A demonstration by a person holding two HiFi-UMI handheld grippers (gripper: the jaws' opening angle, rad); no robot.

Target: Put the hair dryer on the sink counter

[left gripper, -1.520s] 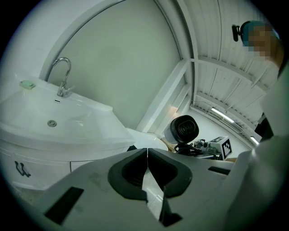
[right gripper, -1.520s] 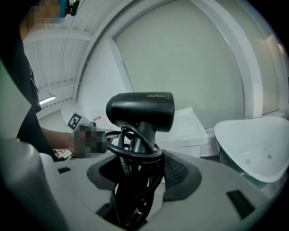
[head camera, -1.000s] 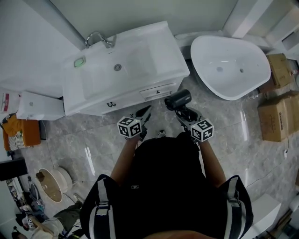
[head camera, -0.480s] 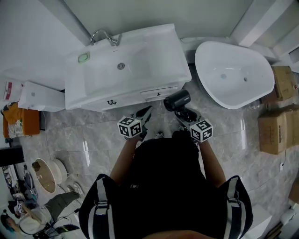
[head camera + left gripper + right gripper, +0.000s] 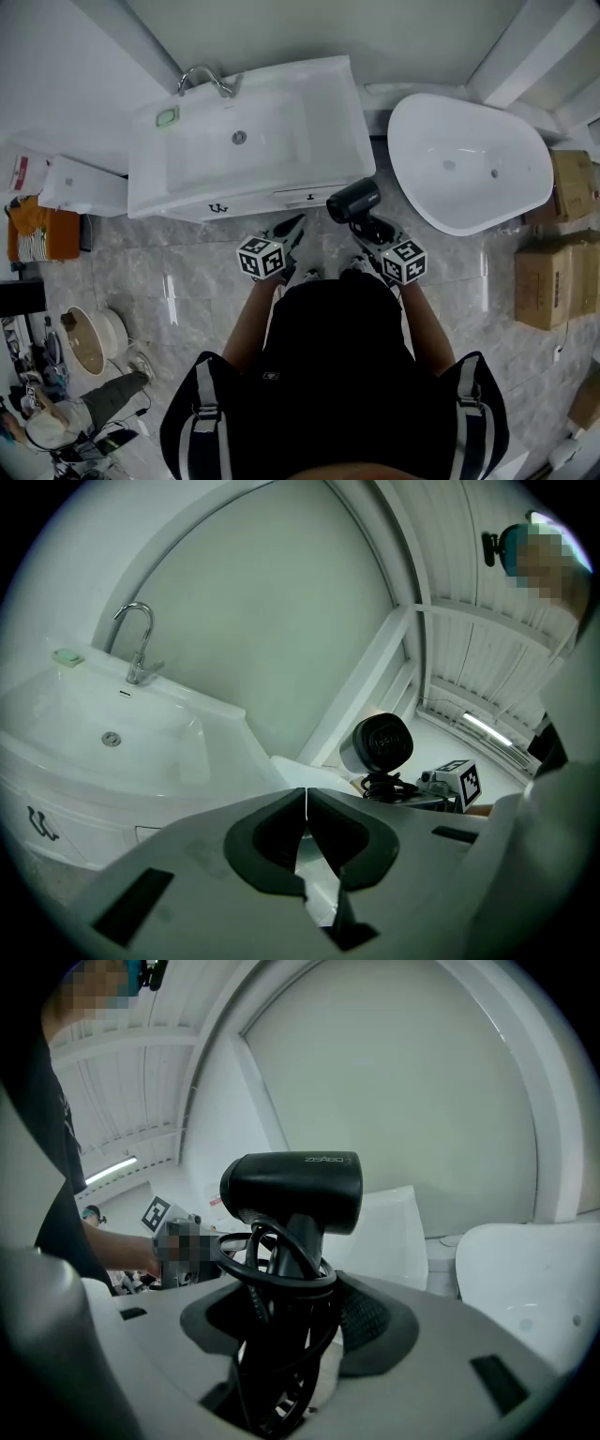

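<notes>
The black hair dryer (image 5: 354, 200) points left, level with the front of the white sink counter (image 5: 333, 112) at its right corner. My right gripper (image 5: 367, 226) is shut on its handle. In the right gripper view the dryer (image 5: 295, 1190) stands upright, its cord wound round the handle between the jaws of my right gripper (image 5: 300, 1330). My left gripper (image 5: 298, 223) hangs in front of the cabinet, shut and empty. In the left gripper view its tips (image 5: 305, 794) meet, with the basin (image 5: 112, 742) to the left and the dryer (image 5: 380, 744) to the right.
A chrome faucet (image 5: 202, 80) and a green soap dish (image 5: 167, 116) sit at the counter's back left. A white bathtub (image 5: 469, 164) lies right of the cabinet, with cardboard boxes (image 5: 553, 272) beyond. A white box (image 5: 84, 187) stands to the left on the marble floor.
The view has shifted a little, so the sink and tub sit slightly differently in the frame. Both grippers keep nearly the same pose, and the dryer stays in the right one.
</notes>
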